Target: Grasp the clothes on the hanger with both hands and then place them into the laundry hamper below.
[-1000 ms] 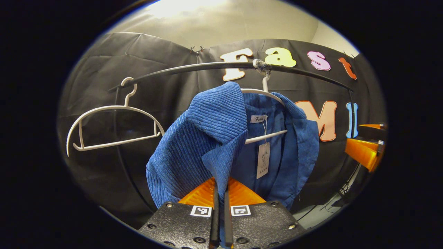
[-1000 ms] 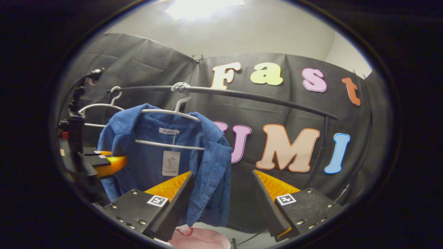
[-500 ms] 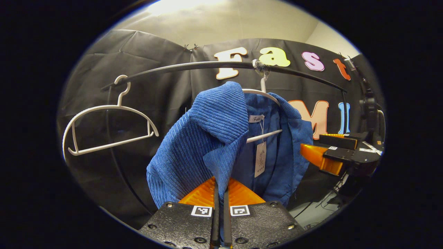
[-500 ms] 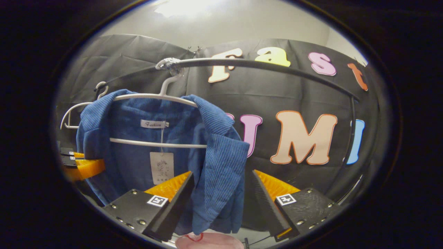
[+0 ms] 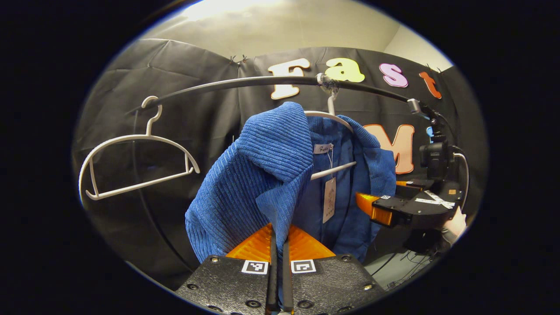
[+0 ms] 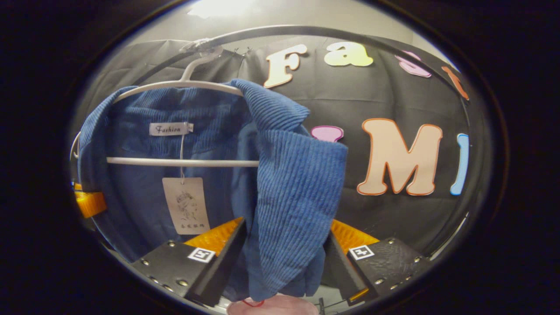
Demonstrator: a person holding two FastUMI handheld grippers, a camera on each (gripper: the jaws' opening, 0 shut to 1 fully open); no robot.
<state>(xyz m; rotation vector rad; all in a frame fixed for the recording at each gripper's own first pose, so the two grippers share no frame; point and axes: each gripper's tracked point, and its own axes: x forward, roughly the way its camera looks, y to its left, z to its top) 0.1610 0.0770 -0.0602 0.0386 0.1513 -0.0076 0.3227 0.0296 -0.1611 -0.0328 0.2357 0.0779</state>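
A blue corduroy jacket (image 5: 262, 175) hangs on a white hanger (image 5: 332, 117) from a black rail (image 5: 245, 82). My left gripper (image 5: 278, 232) is shut on the jacket's left front edge, with the cloth pinched between its fingers. In the right gripper view the jacket (image 6: 297, 188) is close up, and its right front panel hangs between the spread fingers of my open right gripper (image 6: 284, 227). That gripper (image 5: 369, 208) also shows in the left gripper view, beside the jacket's right side. The pink hamper (image 6: 273, 306) peeks in below.
An empty white hanger (image 5: 131, 140) hangs on the rail to the left. A paper tag (image 6: 186, 205) dangles inside the jacket's collar. The rail's upright post (image 5: 151, 218) runs down behind the jacket. Cables lie on the floor (image 5: 402, 267) at the lower right.
My right gripper has moved forward to the jacket, so the right front panel now sits between its open fingers. The left gripper has stayed shut on the left edge.
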